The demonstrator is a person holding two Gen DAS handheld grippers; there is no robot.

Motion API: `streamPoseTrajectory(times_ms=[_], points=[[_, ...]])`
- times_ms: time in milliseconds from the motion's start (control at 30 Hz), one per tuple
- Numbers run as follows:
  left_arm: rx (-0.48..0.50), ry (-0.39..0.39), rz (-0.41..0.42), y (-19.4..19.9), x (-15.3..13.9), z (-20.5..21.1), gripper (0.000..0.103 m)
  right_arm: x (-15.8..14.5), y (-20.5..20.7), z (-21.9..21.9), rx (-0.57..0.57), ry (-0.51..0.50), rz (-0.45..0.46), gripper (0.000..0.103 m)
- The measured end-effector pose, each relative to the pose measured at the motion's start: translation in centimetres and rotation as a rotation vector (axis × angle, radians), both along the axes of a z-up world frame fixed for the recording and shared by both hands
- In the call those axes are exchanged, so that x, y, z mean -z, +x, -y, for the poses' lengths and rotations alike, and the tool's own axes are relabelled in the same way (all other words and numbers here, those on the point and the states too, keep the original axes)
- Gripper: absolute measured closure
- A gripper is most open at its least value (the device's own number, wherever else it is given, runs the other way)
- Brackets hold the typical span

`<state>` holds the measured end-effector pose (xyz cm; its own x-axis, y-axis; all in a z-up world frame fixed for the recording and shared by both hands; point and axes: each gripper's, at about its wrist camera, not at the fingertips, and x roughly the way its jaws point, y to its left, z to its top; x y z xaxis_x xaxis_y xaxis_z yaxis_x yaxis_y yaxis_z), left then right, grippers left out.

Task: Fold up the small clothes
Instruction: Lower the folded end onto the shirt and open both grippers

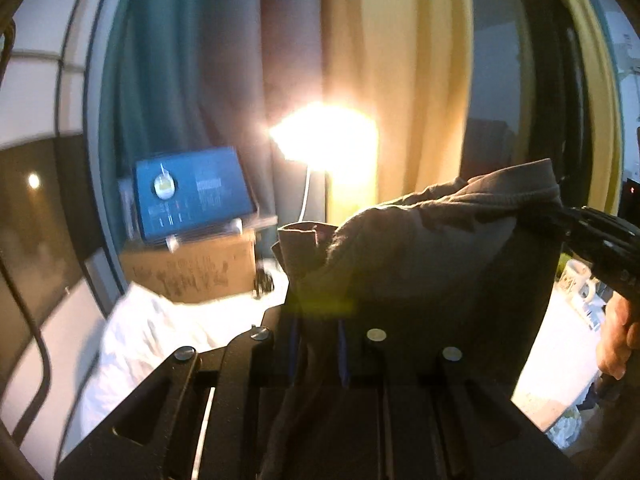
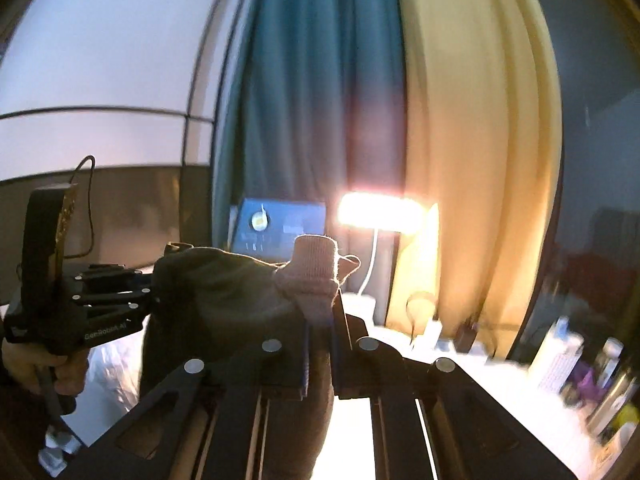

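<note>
Aloft, dark garment stretched, both tools clamped on it

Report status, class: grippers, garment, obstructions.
Left gripper and right gripper both shut on the dark garment, held up between them. Nothing blocking it.

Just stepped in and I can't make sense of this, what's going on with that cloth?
A person holds a small dark garment up in the air between two handheld grippers. The left gripper is clamped on one edge and the right gripper on another, both with jaws closed on the fabric. It hangs bunched between them, not yet folded, in front of the curtains and a bright lamp.
</note>
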<state>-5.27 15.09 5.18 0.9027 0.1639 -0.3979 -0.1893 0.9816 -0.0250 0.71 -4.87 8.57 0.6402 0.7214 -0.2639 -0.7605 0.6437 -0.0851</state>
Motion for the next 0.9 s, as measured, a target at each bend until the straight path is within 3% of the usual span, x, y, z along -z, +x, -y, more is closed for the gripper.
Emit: streamPoseTrajectory(times_ms=[133, 433, 500, 900], points=[[-0.005, -0.041, -0.058, 2.8, 2.5, -1.9, 0.090, 2.4, 2.8, -1.9, 0.011, -0.046, -0.071, 0.096], [-0.002, -0.065, -0.140, 8.2, 5.3, -4.5, 0.090, 6.7, 9.5, -5.3, 0.053, -0.108, -0.168, 0.096], [0.003, -0.074, -0.160, 9.3, 6.2, -5.1, 0.093, 7.5, 10.9, -5.8, 0.058, -0.122, -0.185, 0.096], [-0.005, -0.119, -0.274, 13.8, 11.3, -8.2, 0.094, 13.6, 17.8, -8.7, 0.072, -0.212, -0.313, 0.096]])
